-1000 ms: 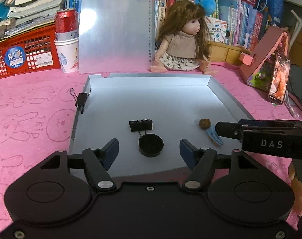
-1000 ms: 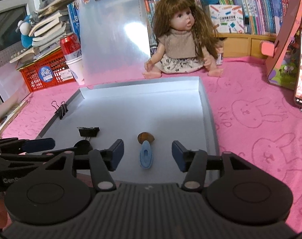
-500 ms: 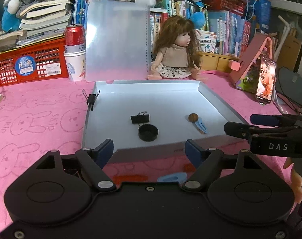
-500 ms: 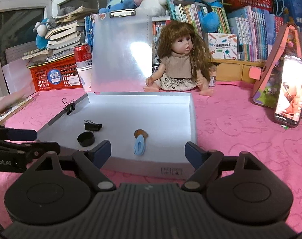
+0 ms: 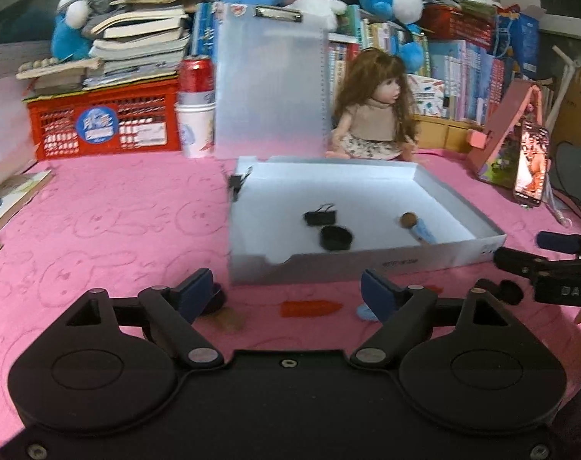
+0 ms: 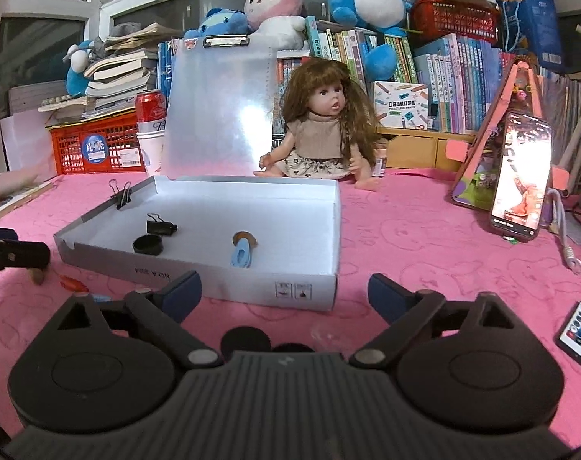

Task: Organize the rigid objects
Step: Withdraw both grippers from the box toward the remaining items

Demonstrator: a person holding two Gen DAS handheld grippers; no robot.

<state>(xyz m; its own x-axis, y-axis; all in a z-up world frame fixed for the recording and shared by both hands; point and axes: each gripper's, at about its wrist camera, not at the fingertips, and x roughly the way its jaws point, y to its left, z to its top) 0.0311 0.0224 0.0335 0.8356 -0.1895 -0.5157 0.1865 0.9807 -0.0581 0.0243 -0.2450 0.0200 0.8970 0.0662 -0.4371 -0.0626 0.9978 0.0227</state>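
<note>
The bench (image 6: 424, 237), under its pink cloth, carries the white box (image 6: 302, 287) at mid frame, and the box gives the first risk: it is light card with low walls, so a tool reaching over the near wall could likely shove or tip it. Both tools are empty. The right tool (image 6: 284, 289) has just been opening and stands spread wide with nothing between its jaws; the left tool (image 5: 286, 287) has also been opening and stands spread.

Inside the box lie a black cap (image 5: 335, 237), a clip (image 5: 320, 217) and a blue peg (image 5: 422, 230). Loose pieces wait on the cloth at lower frame: black discs (image 6: 245, 339), an orange piece (image 5: 309, 308), a small clear piece (image 6: 323, 333). These are flat and small; the tool's pads may slip off or snag the cloth, and the two tools, working close together, may collide.
</note>
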